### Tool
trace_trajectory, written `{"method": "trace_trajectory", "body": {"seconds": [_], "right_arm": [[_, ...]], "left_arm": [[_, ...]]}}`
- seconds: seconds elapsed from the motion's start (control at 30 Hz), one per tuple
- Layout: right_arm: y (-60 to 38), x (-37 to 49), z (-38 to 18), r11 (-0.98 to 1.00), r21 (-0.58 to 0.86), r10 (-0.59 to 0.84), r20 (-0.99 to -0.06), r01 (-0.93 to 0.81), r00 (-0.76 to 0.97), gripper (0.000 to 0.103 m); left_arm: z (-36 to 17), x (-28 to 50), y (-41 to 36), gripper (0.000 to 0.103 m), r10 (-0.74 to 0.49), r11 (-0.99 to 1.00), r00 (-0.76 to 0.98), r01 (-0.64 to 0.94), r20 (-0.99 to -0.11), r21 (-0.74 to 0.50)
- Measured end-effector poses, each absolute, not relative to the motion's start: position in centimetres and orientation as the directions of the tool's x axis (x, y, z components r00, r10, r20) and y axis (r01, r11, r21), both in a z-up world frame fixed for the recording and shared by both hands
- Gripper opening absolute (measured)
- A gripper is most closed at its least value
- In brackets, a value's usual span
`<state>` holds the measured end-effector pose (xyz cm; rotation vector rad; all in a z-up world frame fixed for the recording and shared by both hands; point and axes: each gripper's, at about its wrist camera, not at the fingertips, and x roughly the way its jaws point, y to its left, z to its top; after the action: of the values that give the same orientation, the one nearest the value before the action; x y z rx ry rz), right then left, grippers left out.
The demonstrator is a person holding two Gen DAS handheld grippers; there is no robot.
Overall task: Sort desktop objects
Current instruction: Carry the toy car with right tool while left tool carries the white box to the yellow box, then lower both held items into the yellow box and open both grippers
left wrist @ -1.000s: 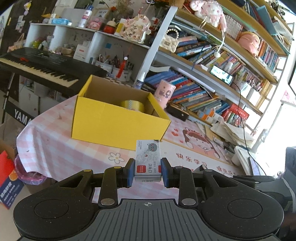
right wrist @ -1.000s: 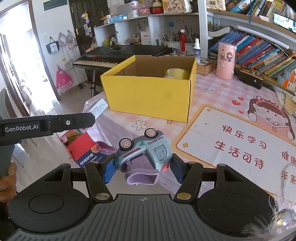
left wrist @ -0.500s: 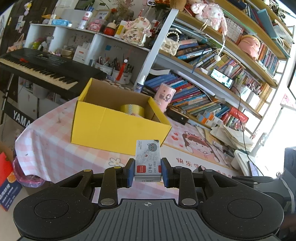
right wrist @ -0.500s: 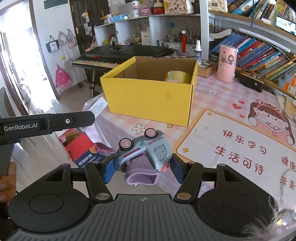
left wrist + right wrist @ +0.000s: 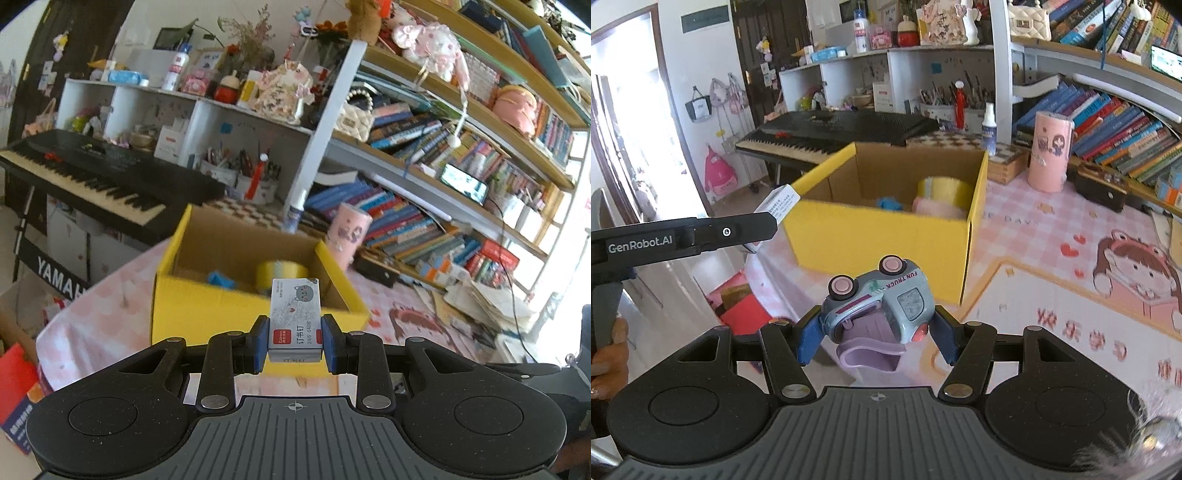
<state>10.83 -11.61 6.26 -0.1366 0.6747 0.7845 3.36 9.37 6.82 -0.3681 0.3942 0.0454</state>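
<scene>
My left gripper (image 5: pixel 294 345) is shut on a small white staple box (image 5: pixel 294 317) and holds it in the air just before the near wall of the open yellow cardboard box (image 5: pixel 207 310). That gripper also shows in the right wrist view (image 5: pixel 768 225), at the box's left corner. My right gripper (image 5: pixel 875 332) is shut on a grey-blue toy truck (image 5: pixel 882 299), held above the table before the yellow box (image 5: pixel 879 236). Inside the box lie a yellow tape roll (image 5: pixel 943 188), a blue item (image 5: pixel 890 204) and a pink item (image 5: pixel 936 208).
A pink cup (image 5: pixel 1049 151) stands right of the box. A printed pink desk mat (image 5: pixel 1071 314) covers the checked tablecloth. A black keyboard (image 5: pixel 834 129) and bookshelves (image 5: pixel 424 177) stand behind the table. A red bag (image 5: pixel 738 306) lies on the floor at the left.
Both grippers have risen and moved closer to the yellow box, so its inside now shows. Each still holds its object.
</scene>
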Motion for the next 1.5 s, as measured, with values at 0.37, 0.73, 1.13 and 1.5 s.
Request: {"method": "trace_trajectory", "body": {"seconds": [0.37,0.73,1.13,1.5], "right_arm": [[-9.5,19.1,8.5,0.667,0.154,0.676,-0.536,-0.729,0.506,0.059],[-8.1,26.1,9.0,0.629,0.157,0.714,-0.503,-0.762,0.486,0.059],[-5.3,30.8,7.8,0.567,0.152,0.746,-0.513,-0.810,0.426,0.059],[-2.2,32.8,5.4,0.521,0.138,0.728,-0.587,-0.843,0.354,0.059]], "left_arm": [[7.8,9.9,10.7,0.029,0.068,0.939,0.929,-0.184,-0.364,-0.292],[4.4,16.5,11.1,0.029,0.126,0.944,0.856,-0.259,-0.502,-0.204],[1.4,20.3,11.0,0.029,0.124,0.955,0.775,-0.263,-0.619,-0.137],[0.4,22.0,11.1,0.029,0.137,0.968,0.720,-0.244,-0.680,-0.064]]}}
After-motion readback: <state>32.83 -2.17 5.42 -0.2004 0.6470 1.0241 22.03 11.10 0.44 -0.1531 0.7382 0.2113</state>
